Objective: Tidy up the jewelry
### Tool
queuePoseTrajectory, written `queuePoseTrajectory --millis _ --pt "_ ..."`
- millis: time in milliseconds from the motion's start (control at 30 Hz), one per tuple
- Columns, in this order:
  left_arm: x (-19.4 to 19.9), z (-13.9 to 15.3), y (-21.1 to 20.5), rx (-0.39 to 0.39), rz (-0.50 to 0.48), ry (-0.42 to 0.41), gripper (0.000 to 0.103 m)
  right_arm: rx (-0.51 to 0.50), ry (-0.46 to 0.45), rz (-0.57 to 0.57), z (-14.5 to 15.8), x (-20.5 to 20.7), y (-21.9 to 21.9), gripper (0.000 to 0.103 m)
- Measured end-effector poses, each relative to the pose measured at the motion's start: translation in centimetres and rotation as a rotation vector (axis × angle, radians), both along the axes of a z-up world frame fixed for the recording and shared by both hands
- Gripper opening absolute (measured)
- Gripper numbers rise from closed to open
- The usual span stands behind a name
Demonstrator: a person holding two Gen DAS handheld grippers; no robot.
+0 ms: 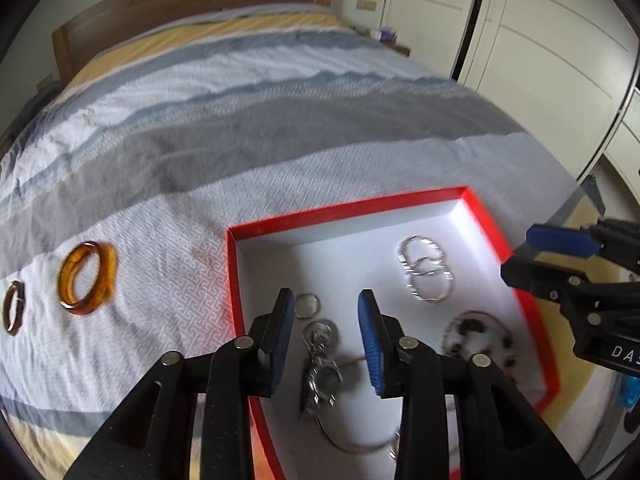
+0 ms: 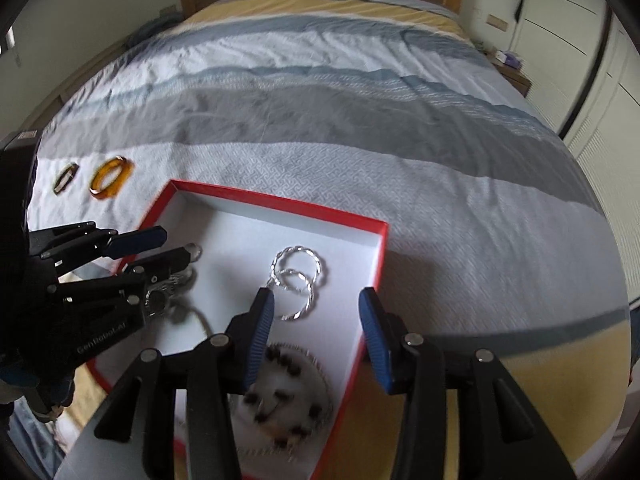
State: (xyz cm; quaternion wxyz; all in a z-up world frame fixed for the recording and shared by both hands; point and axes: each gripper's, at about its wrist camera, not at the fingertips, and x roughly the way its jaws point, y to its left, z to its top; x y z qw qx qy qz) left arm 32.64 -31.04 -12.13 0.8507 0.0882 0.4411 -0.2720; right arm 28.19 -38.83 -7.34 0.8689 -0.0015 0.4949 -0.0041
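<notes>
Lighting: you get soft, even daylight in both views; its source is not visible; the white floor of the red tray (image 1: 472,216) glares near its far corner; faint shadows under the silver rings (image 2: 298,280). Sharpness: you see motion smear on the beaded bracelet (image 2: 288,392) and the bedspread (image 1: 240,128). Distortion: strong fisheye bowing; dark vignette at every corner.
</notes>
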Motion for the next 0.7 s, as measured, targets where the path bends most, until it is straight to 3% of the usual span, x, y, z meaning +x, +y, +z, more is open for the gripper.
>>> queuePoseTrajectory --millis 233,700 --pt "-5.1 3.9 2.6 -0.023 -0.006 -0.066 0.044 0.054 -0.062 -0.052 3.3 -5.5 1.1 0.043" --pt "-14.6 10.2 12.6 -0.017 0.125 -0.188 0.056 0.153 -0.174 -0.064 7.9 -15.3 7.7 0.046"
